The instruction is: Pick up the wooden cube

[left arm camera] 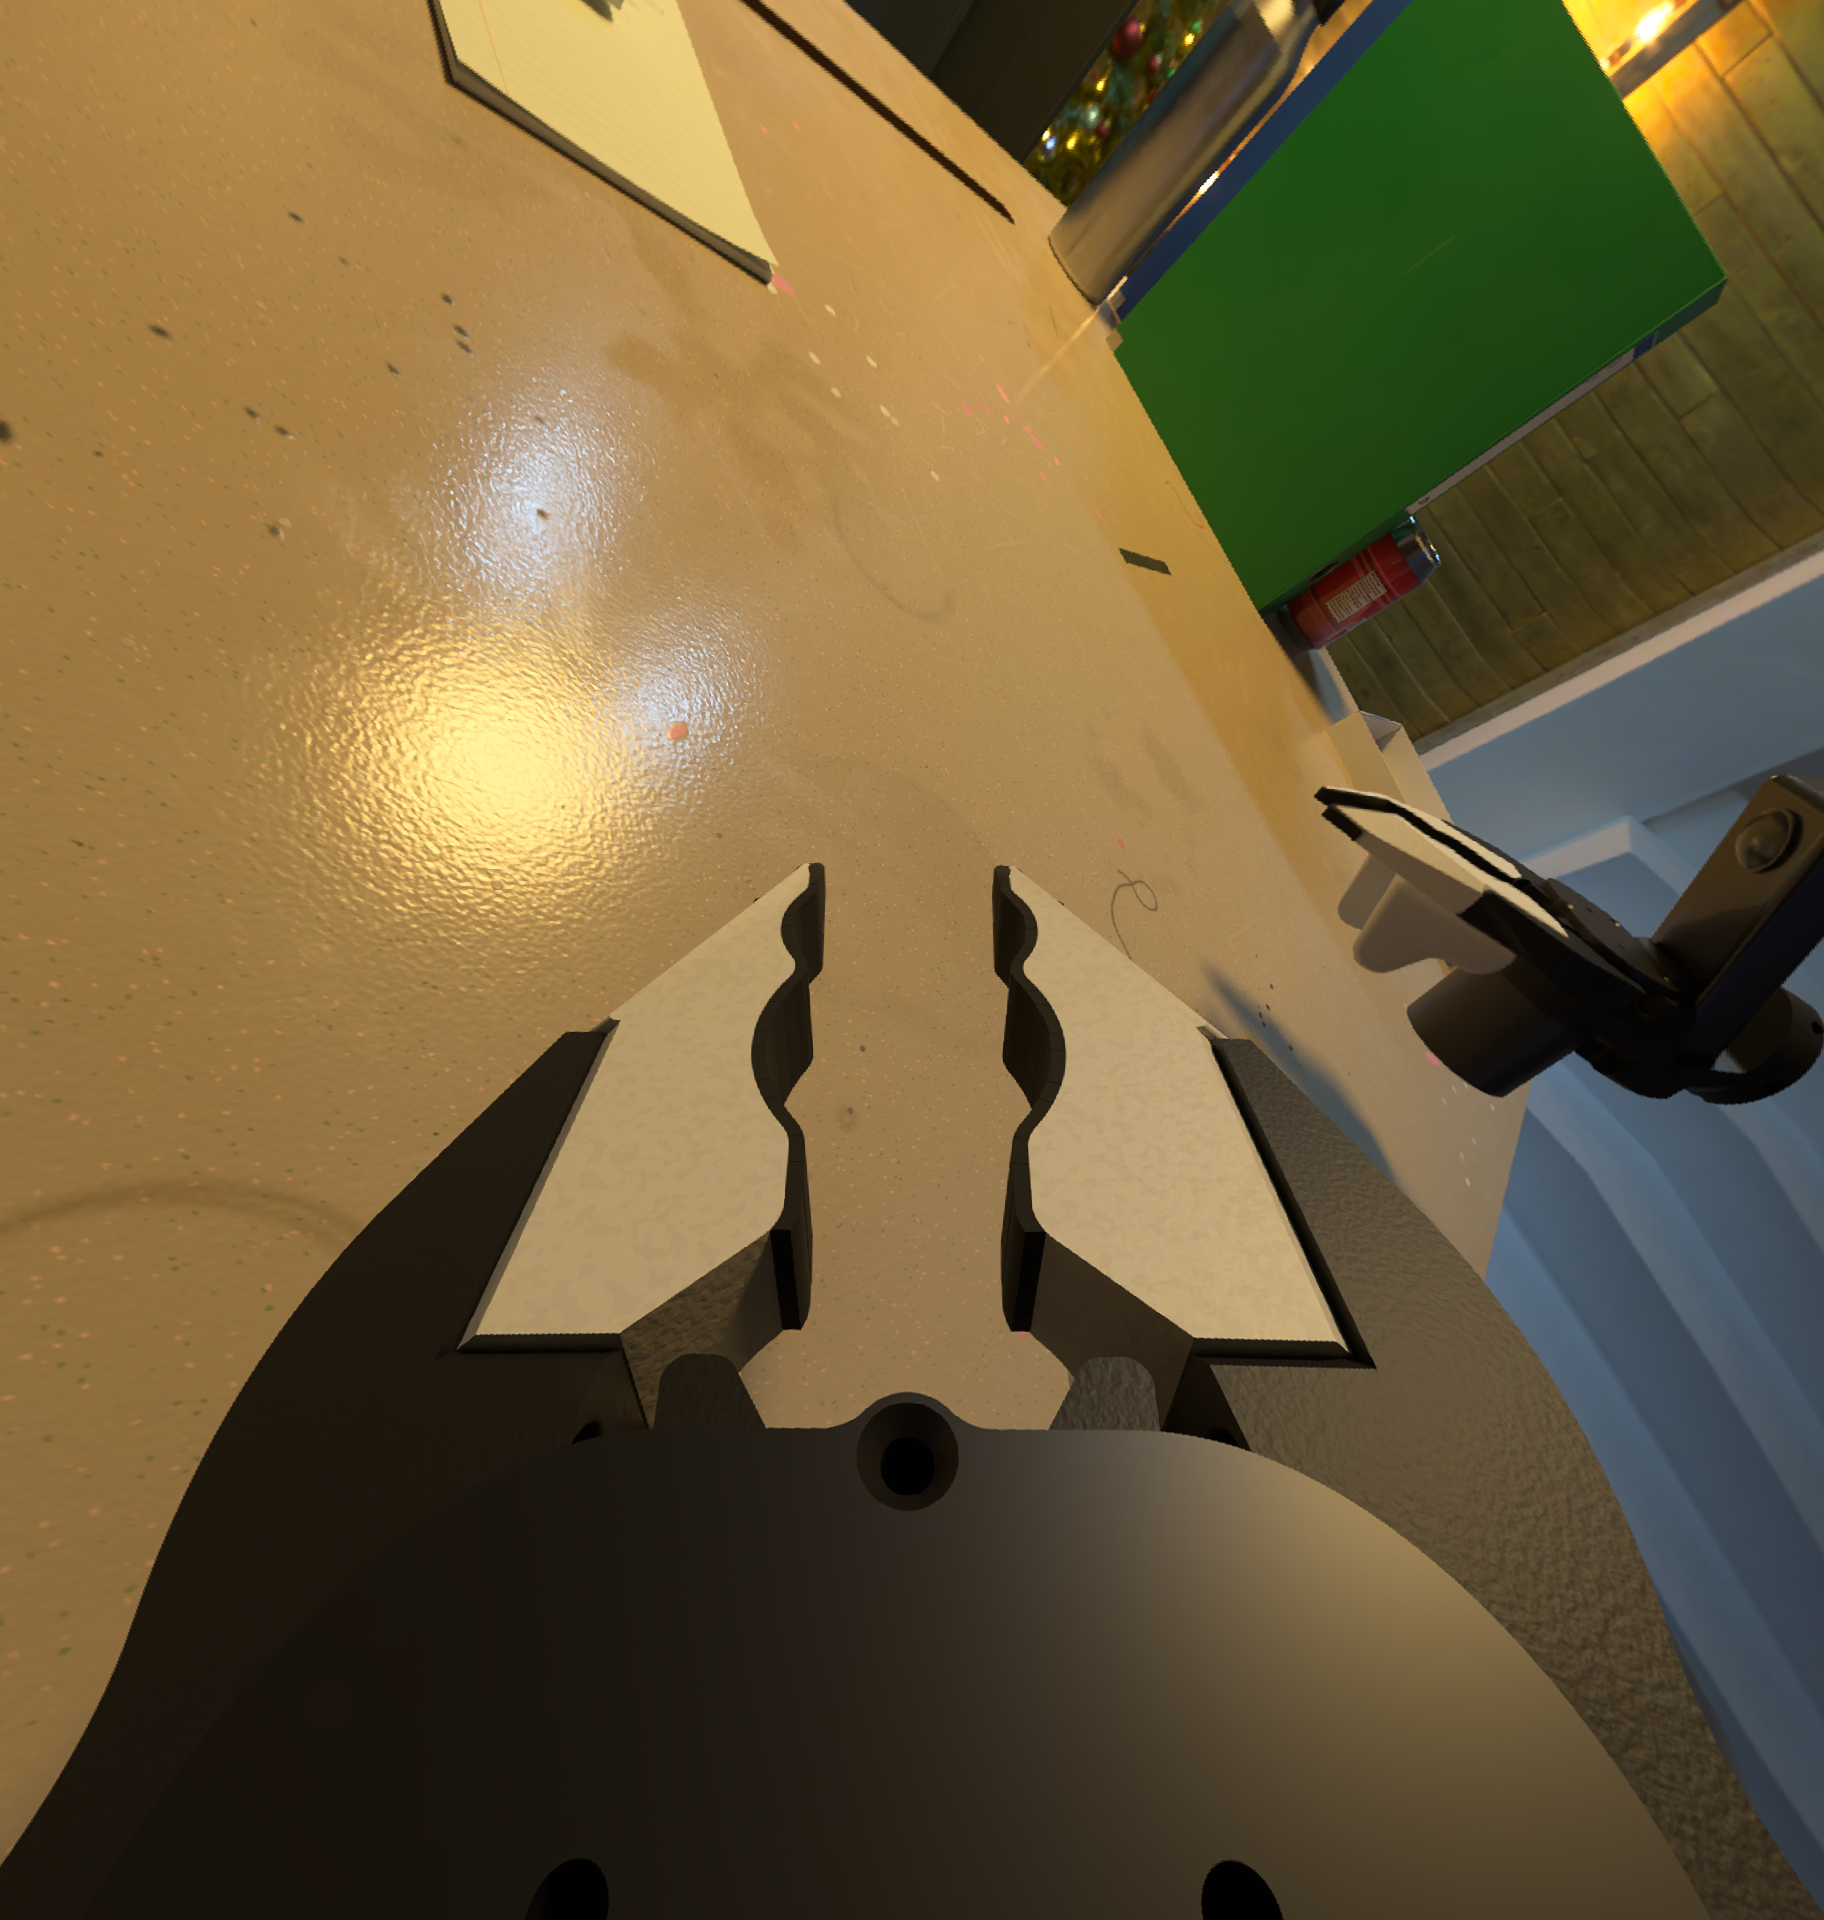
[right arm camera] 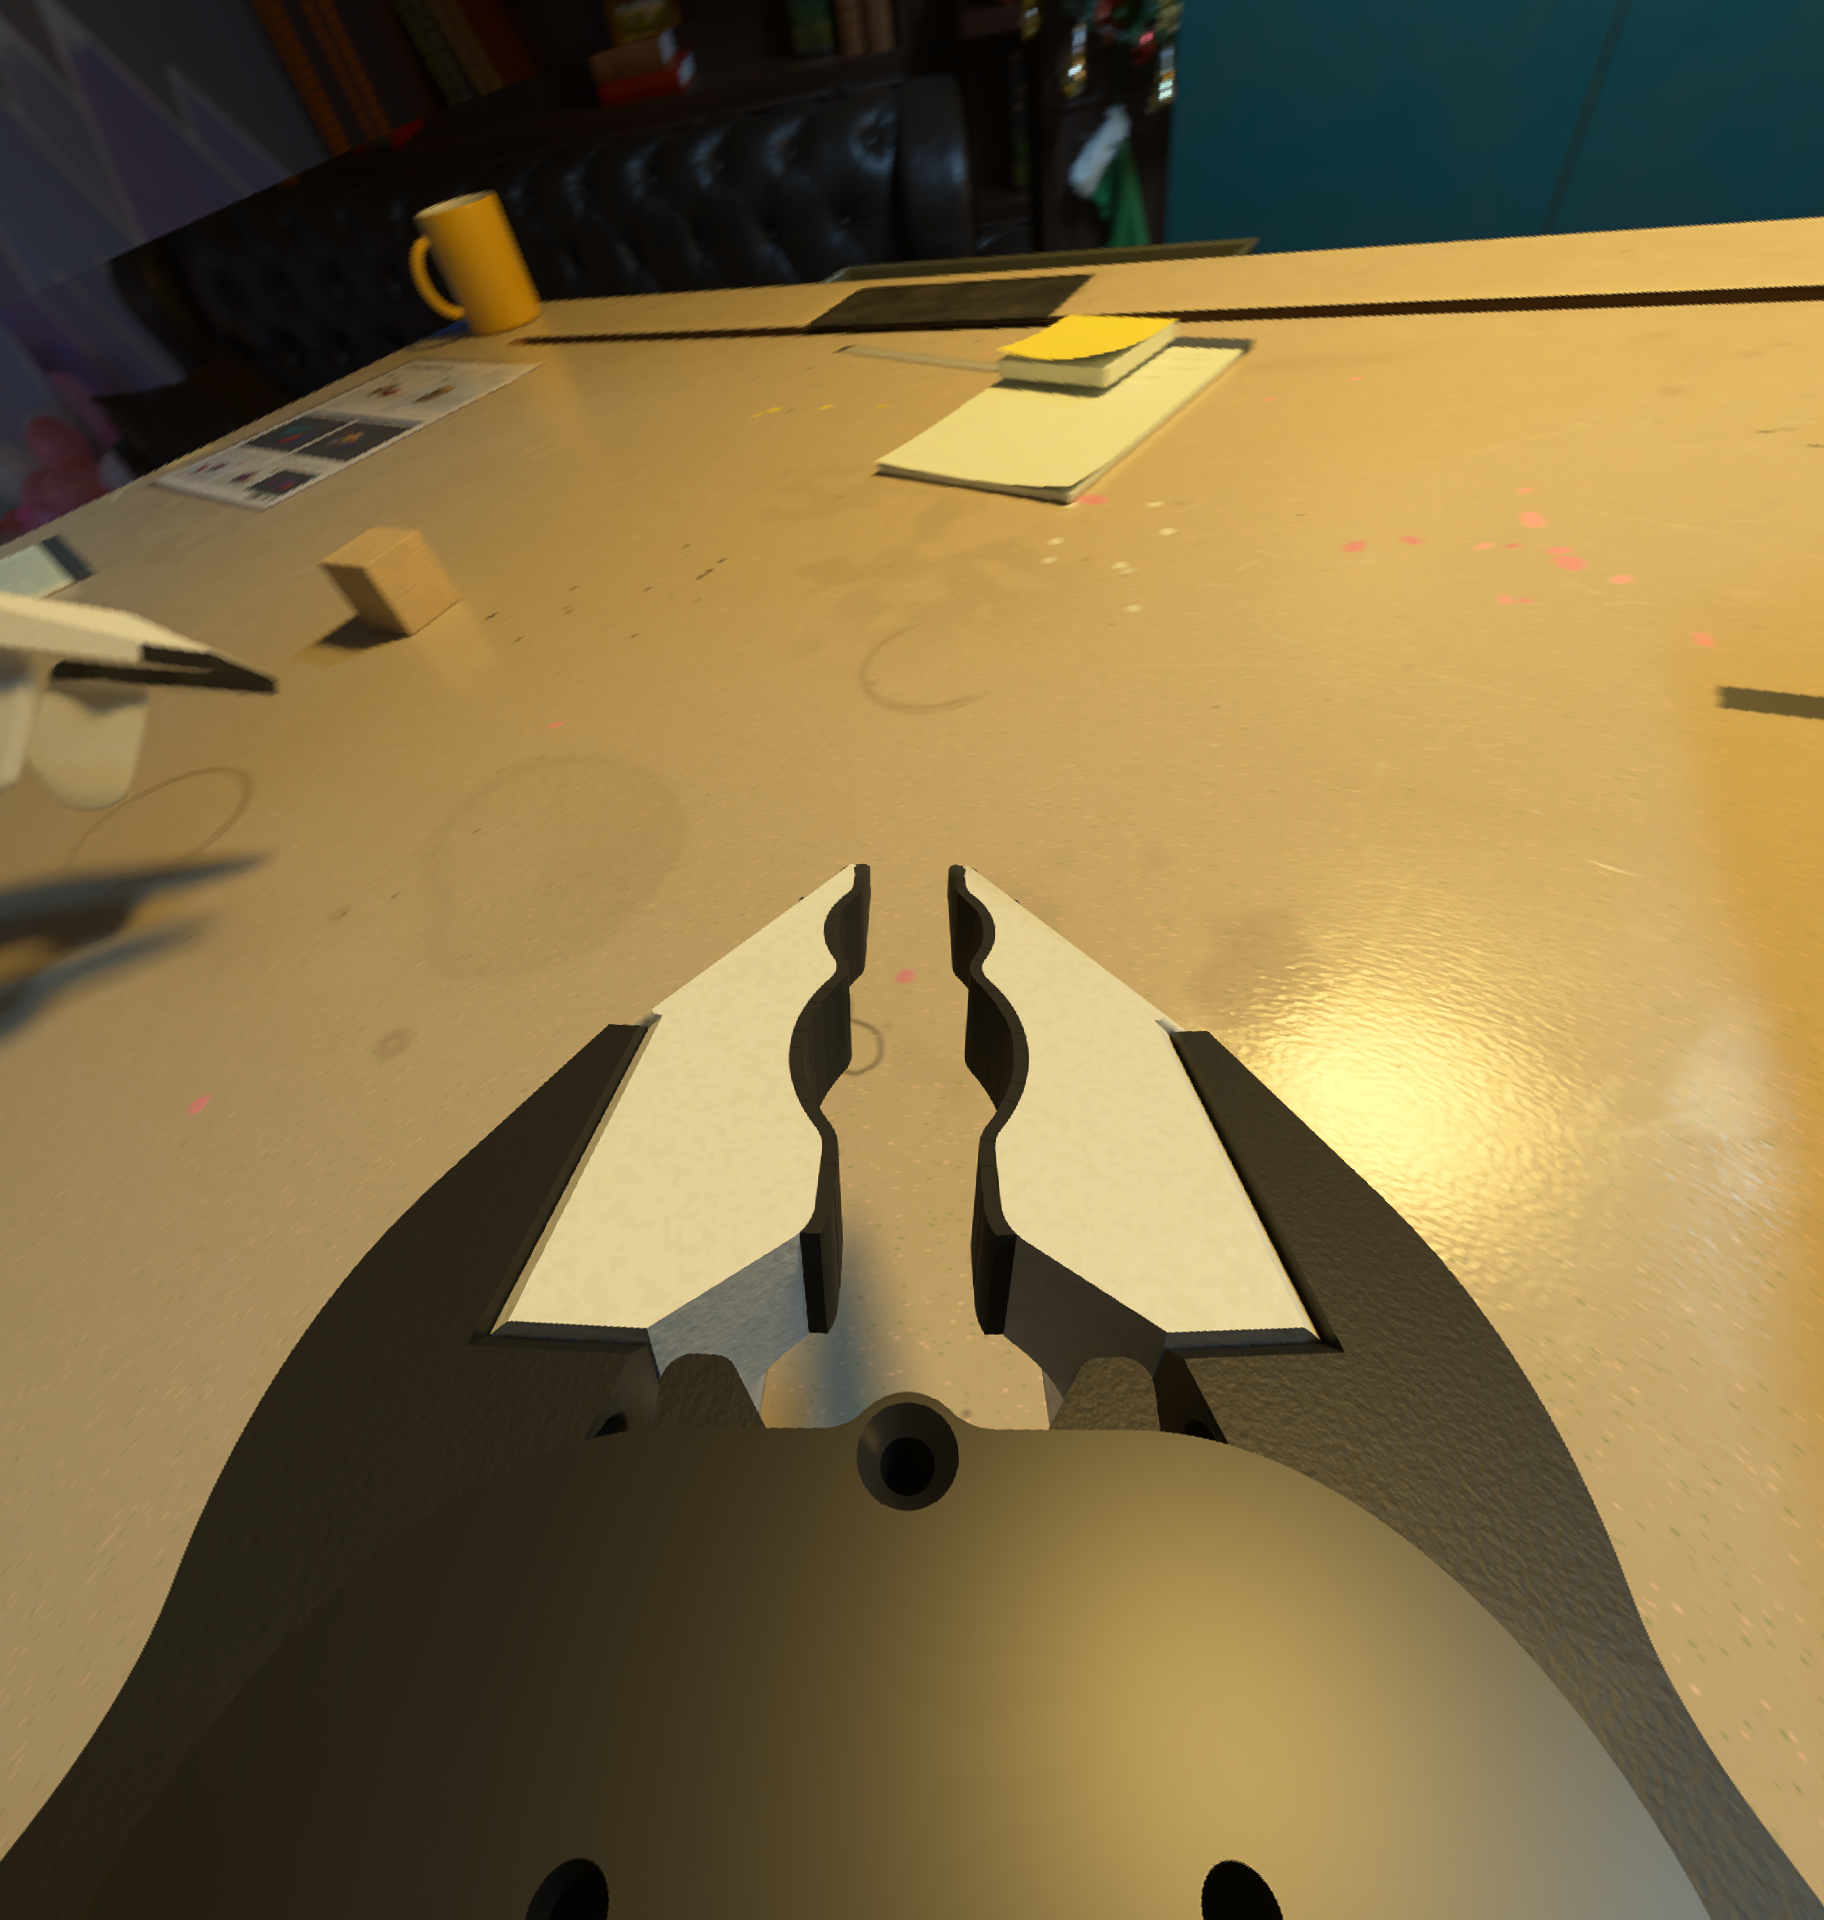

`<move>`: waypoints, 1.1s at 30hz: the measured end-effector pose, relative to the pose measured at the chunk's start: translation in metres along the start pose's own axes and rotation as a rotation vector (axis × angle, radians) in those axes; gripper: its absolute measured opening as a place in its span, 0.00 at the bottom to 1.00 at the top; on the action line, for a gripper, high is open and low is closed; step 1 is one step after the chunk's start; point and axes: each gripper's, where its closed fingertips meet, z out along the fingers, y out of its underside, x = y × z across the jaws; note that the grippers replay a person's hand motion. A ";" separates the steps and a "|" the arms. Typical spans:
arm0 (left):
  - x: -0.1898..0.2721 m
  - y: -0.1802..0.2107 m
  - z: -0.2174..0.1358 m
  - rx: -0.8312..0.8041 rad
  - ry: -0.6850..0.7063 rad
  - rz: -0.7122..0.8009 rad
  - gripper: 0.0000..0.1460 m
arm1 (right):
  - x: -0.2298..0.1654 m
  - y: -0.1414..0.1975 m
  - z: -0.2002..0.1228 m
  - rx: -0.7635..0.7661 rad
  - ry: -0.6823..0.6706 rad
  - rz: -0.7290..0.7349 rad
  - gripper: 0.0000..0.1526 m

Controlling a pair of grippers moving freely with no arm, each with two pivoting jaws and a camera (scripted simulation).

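The wooden cube [right arm camera: 394,577] is a small pale block standing on the tan table [right arm camera: 1355,831], far left in the right wrist view. It does not show in the left wrist view. My left gripper [left arm camera: 908,873] is open and empty, tilted over bare table. It also shows in the right wrist view [right arm camera: 212,670], just in front of and left of the cube, apart from it. My right gripper [right arm camera: 908,868] is open with a narrow gap, empty, low over the table and well to the right of the cube. It also shows in the left wrist view [left arm camera: 1339,810].
A yellow mug [right arm camera: 477,260] stands at the far left edge. A notepad [right arm camera: 1064,426] bears a yellow sticky-note block [right arm camera: 1090,348]. A printed sheet [right arm camera: 347,431] lies beyond the cube. A green box [left arm camera: 1407,291] and a red can [left arm camera: 1360,592] stand by the table edge.
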 end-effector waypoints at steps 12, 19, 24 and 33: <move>-0.037 -0.028 -0.038 0.164 -0.568 0.568 0.18 | 0.009 -0.015 -0.007 0.107 0.032 -0.088 0.04; -0.032 -0.013 -0.033 0.078 -0.393 0.440 0.37 | -0.002 0.000 0.002 0.038 -0.066 -0.024 0.26; -0.030 -0.028 -0.071 -0.013 -0.316 0.571 0.37 | -0.008 -0.011 -0.003 0.059 -0.135 0.090 0.26; -0.110 -0.091 -0.093 -0.607 -0.229 1.107 0.38 | -0.013 0.005 0.008 -0.024 -0.181 0.052 0.26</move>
